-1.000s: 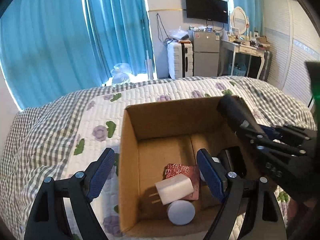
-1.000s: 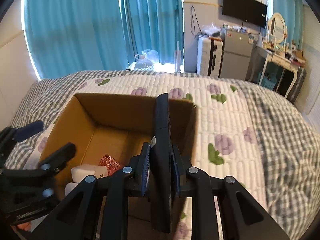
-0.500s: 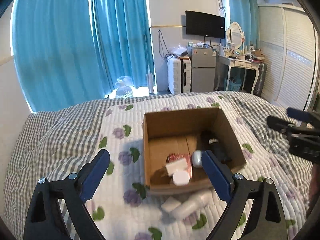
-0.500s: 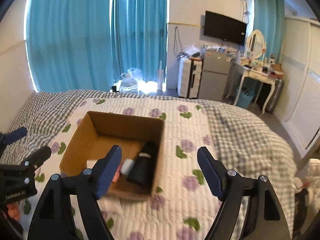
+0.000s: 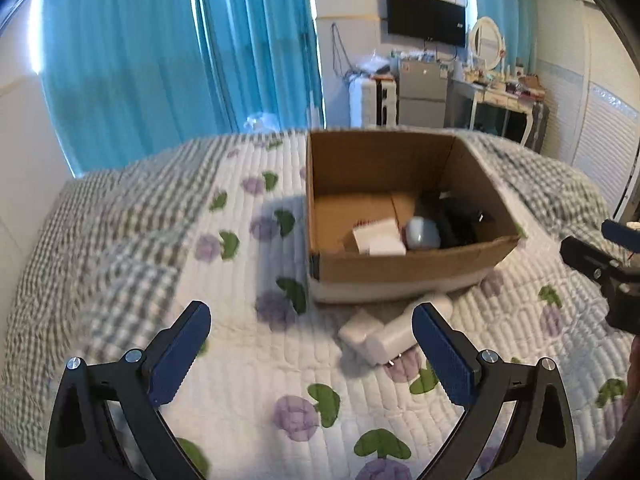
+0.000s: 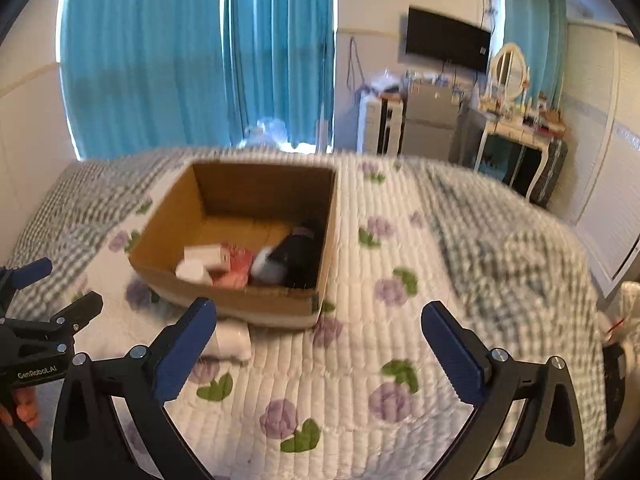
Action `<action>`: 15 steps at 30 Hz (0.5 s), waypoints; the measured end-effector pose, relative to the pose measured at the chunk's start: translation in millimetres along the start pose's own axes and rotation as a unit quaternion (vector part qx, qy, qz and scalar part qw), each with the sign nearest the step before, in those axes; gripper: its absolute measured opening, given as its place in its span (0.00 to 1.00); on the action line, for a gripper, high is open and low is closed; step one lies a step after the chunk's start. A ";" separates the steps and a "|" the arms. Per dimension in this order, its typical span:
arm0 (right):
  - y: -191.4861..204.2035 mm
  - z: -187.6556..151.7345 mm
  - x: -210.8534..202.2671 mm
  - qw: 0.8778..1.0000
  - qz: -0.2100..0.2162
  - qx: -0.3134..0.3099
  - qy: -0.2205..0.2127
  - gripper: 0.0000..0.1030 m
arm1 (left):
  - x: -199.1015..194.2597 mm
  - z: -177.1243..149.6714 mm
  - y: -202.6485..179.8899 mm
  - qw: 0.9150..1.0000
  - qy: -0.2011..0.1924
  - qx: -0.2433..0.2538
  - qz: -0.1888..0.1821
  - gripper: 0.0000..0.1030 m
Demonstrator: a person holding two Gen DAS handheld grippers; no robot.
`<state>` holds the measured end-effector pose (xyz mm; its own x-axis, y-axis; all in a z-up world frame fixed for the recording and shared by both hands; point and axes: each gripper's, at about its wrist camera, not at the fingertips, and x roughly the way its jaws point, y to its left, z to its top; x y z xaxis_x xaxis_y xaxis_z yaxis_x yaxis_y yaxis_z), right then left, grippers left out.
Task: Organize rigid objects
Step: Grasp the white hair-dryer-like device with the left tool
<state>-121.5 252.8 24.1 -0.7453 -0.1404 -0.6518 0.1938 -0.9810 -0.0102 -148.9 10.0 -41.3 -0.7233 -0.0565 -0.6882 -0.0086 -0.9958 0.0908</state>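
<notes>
Left gripper (image 5: 312, 344): jaws apart, empty. White objects (image 5: 380, 334) on quilt (image 5: 240, 360), 1 o'clock, touching its right finger; long axis toward box (image 5: 400, 268). Right gripper (image 6: 320, 344): apart, farther.

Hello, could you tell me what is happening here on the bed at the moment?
A person is tidying small items into an open brown cardboard box on a quilted floral bedspread. Both the left gripper and the right gripper hang over the bed with jaws open and empty. The box holds a white block, a black cylindrical object and other pieces. Two white objects lie on the bedspread in front of the box.
</notes>
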 end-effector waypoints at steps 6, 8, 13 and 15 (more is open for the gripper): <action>-2.0 -29.4 55.2 0.998 -0.013 -0.012 0.060 1.00 | 51.2 -20.4 -32.4 0.996 0.066 0.043 -0.032 1.00; -8.9 -37.0 75.4 0.996 -0.018 -0.009 0.090 1.00 | 62.3 -22.5 -45.7 0.995 0.073 0.059 -0.038 1.00; -31.4 -47.6 100.4 0.992 -0.014 0.030 0.123 1.00 | 91.1 -28.0 -75.5 0.991 0.087 0.086 -0.044 1.00; -36.0 -49.1 102.5 0.991 -0.014 0.038 0.127 1.00 | 98.3 -29.8 -84.3 0.991 0.083 0.095 -0.045 1.00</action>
<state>-173.5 280.4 -79.6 -0.5637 -0.0846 -0.8217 0.1205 -0.9925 0.0195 -198.7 86.3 -138.0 -0.5898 0.0055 -0.8075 -0.2089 -0.9670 0.1460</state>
